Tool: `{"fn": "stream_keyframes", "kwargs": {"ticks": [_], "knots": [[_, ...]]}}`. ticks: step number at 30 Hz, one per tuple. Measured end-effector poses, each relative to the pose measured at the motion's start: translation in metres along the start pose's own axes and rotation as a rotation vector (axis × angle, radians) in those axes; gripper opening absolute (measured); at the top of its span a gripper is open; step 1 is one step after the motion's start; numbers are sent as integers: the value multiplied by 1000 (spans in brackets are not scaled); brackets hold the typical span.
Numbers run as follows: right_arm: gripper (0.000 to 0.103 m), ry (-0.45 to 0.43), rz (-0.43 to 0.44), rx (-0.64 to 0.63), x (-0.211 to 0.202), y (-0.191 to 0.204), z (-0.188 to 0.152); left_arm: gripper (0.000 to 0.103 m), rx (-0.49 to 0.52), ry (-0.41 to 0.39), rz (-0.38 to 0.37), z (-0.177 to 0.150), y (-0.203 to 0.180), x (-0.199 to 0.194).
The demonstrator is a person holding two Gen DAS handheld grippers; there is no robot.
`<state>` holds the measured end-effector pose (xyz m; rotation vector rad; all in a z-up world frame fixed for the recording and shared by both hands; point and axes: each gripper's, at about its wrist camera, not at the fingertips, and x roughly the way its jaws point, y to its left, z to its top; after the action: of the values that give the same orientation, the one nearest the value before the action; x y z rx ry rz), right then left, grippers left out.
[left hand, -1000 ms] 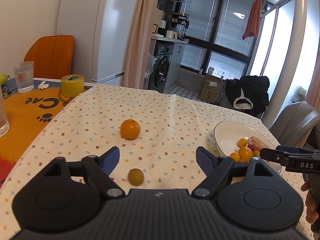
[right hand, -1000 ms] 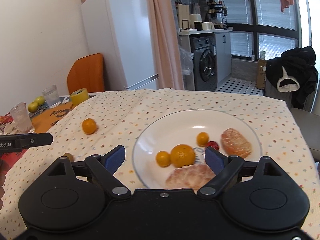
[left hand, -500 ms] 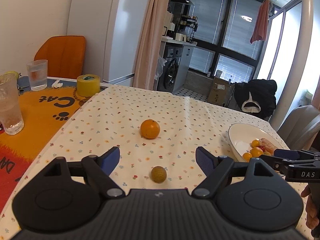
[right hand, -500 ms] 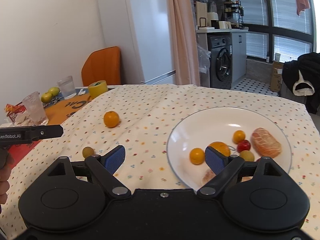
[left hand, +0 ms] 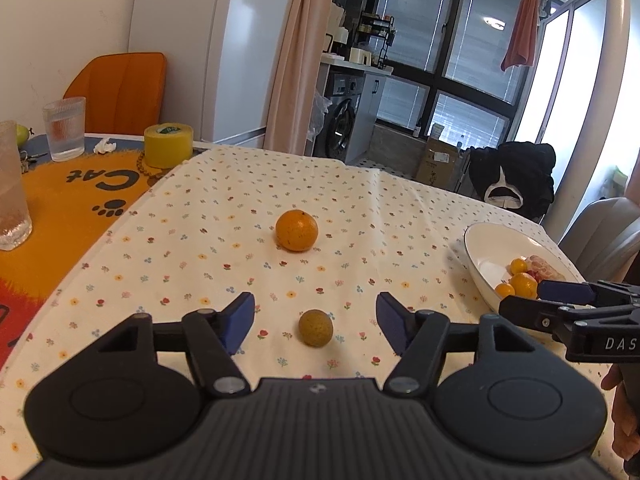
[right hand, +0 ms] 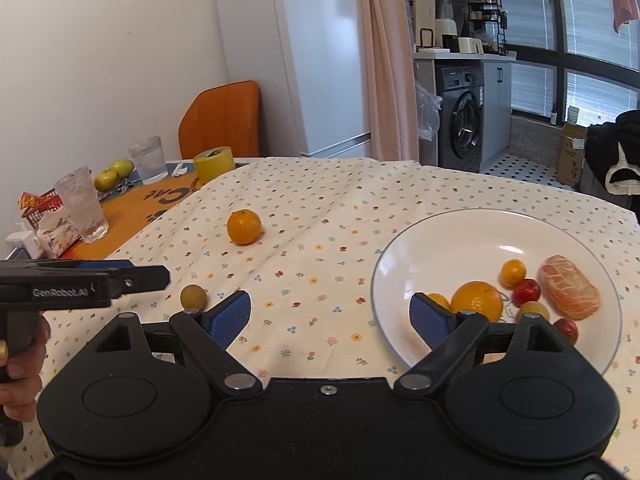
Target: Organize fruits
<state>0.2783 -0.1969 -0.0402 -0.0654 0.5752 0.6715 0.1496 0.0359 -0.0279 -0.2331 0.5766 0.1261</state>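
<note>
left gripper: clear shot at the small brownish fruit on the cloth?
Probably yes. The left gripper is open, the small brownish fruit lies between its jaws' line, with only bare tablecloth around it.

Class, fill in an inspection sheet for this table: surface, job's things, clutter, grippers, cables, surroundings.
Surface: floral tablecloth; orange cat mat alongside.
Job's things: orange and small brownish fruit loose on the cloth; white plate holds a mandarin, small fruits and a peeled segment.
Clutter: yellow tape roll, two glasses, green fruits.
Grippers: left gripper open, jaws either side of the brownish fruit, not touching; right gripper open, empty.
Cables: nothing seen.
Surroundings: fridge, washing machine, orange chair.
</note>
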Motion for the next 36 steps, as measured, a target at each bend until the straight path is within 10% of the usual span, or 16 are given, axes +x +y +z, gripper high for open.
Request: {"fn": "stream_keyframes", "kwargs": {"ticks": [20,36], "knots": [[87,36,35,-47,34,16,9,0,-1,62,-43,-11,6,32],[87,51,42,-57,48,24,10,6,-11,104,-31,-8,11,38]]}}
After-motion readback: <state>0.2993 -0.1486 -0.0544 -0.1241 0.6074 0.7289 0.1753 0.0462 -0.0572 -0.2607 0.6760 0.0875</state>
